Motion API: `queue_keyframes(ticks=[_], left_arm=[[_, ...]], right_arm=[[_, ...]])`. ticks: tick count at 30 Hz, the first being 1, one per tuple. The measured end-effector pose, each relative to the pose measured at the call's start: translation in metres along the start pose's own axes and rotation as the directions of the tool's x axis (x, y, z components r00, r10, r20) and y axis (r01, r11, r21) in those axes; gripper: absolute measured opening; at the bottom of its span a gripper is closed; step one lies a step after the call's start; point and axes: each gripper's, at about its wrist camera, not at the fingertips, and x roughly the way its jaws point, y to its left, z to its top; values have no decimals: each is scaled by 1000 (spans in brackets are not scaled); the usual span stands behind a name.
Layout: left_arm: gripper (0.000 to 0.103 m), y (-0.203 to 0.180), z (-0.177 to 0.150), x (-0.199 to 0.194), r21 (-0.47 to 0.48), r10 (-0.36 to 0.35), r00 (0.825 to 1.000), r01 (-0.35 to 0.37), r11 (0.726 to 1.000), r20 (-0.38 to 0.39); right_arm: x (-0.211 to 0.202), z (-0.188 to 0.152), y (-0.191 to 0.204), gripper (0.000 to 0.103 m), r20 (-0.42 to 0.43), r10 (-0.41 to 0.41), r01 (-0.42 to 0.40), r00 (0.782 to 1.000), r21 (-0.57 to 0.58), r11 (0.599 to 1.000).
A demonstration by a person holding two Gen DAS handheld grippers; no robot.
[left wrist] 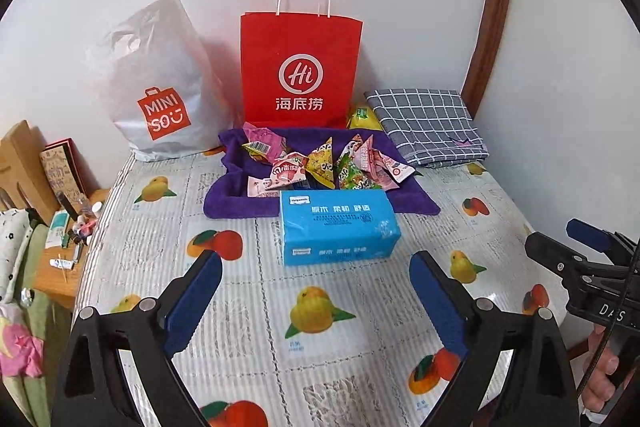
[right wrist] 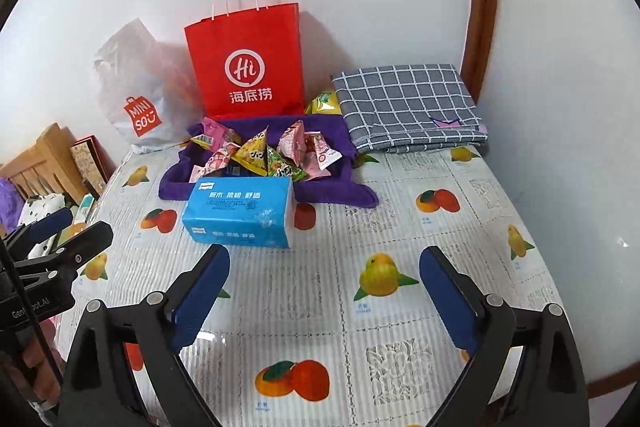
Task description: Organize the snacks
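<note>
Left wrist view: left gripper (left wrist: 316, 279) is spread wide, nothing between the pads, hovering over the fruit-print counter (left wrist: 248, 307). Right wrist view: right gripper (right wrist: 324, 275) same, released and empty.

Snacks (left wrist: 320, 163) sit in a loose pile of small triangular and flat packets on a purple towel (left wrist: 236, 203), ahead of both grippers and well apart from them. A blue tissue pack (left wrist: 336, 227) lies directly between the left gripper and the pile, its far edge on or against the towel's near edge; from the right gripper it is ahead and to the left. Red paper bag (left wrist: 300, 67) stands upright just behind the towel, white plastic bag (left wrist: 160, 87) behind-left, folded checked cloth (left wrist: 428, 123) behind-right. One yellow-green packet (left wrist: 362, 117) is wedged between the red bag and the cloth, off the towel.

Risks, as judged:
- Straight-in reach likely hits the tissue pack and shoves it into the pile. Go over it or around it.
- Packets overlap, so closing on one may pinch a neighbour or towel pile and drag the towel.
- Puffy foil wrappers may squirt out of the pads if gripped on a corner.
- Red bag looks light, with its mouth high; brushing it on a drop could tip it.
- Grippers are close side by side, so both converging on the pile risks a clash.
</note>
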Motion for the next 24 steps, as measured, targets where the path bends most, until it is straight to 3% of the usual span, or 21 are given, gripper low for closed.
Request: queue_keyframes(ticks=[24], left_arm=[[95,-9,-9,-26,15,19,999,-19,1000,40]], right_arm=[[-36,-6,1,100,68,-10,10,998,-2,1000]])
